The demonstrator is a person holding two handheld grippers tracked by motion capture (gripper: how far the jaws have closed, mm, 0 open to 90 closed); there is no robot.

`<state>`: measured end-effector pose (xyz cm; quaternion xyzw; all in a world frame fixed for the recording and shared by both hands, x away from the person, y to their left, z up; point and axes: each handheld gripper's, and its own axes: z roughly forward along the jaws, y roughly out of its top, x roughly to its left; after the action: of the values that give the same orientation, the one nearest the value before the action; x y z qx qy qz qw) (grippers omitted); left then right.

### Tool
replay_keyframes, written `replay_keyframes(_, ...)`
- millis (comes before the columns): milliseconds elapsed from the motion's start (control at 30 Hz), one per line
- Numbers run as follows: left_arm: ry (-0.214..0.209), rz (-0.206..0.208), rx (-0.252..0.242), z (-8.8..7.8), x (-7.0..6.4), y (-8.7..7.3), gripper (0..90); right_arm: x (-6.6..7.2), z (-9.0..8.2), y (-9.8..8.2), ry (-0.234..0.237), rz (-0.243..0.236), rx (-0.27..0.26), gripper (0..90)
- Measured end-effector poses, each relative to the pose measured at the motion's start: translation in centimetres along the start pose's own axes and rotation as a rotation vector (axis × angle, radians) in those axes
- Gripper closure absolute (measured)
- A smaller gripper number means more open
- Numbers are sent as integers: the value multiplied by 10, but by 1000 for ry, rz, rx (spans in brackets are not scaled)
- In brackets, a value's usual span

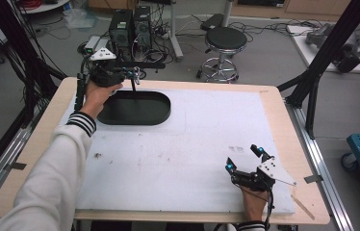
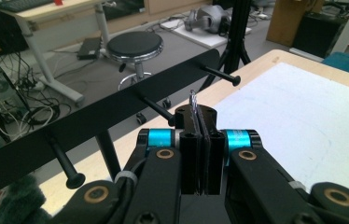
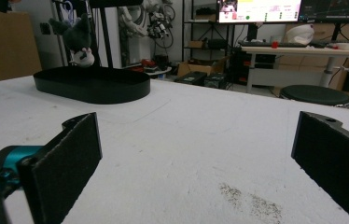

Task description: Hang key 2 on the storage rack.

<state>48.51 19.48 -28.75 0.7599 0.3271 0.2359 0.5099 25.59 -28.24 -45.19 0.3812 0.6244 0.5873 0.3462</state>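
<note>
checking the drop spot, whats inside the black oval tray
From above, the black oval tray shows just a dark floor and the rack's post; its near-left end is covered by the left hand.

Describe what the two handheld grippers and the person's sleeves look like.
Both are black two-jaw grippers. The left gripper has flat black pads, teal cylinders at the jaw bases, brass-coloured pivot rings and a grey three-cornered plate on top. The right gripper has wide black foam-faced pads, blue-lit jaw tips, the same grey plate and a trailing black cable. The left sleeve is white with a black-and-white striped cuff.
</note>
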Motion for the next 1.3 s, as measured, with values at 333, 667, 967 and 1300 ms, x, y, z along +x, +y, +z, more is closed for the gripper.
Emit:
replay_keyframes(333,-17,32,40,0,-1,16,881,0,0,0,1,4,3,8)
replay_keyframes(667,-37,33,95,10,1,17,880,0,0,0,1,4,3,8)
replay_keyframes(967,-34,40,121,14,4,18,880,0,0,0,2,-1,4,8)
replay_keyframes(1300,-13,55,151,15,5,17,880,1,0,0,3,1,3,8)
